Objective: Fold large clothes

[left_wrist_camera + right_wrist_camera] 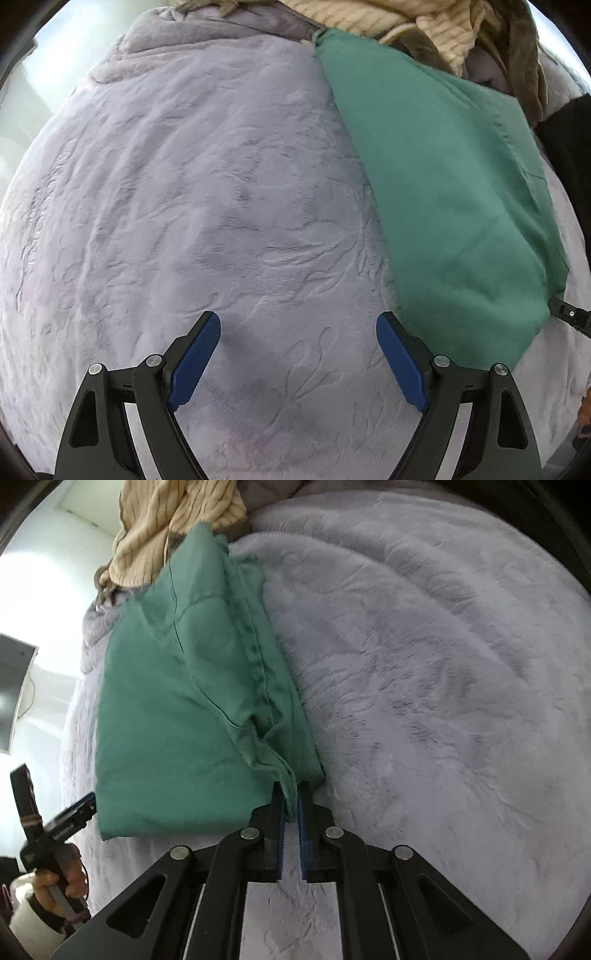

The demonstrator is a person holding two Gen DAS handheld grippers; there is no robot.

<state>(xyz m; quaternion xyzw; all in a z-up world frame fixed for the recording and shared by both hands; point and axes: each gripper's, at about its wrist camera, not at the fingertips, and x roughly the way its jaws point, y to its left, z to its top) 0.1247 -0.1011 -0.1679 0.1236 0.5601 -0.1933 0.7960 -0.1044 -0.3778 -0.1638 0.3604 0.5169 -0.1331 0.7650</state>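
A green garment [443, 192] lies folded into a long strip on a lilac plush blanket [184, 184]. My left gripper [298, 323] is open and empty, hovering over the blanket just left of the garment's near end. In the right wrist view my right gripper [289, 794] is shut on the near corner of the green garment [177, 709], with fabric pinched between the blue pads. The left gripper [79, 810] also shows there in a hand at the garment's lower left edge.
A cream striped knit [173, 520] and brownish clothes [524, 62] are piled at the far end of the blanket [443, 664]. A dark garment [569, 140] lies at the right edge. A monitor [14, 686] stands off the bed to the left.
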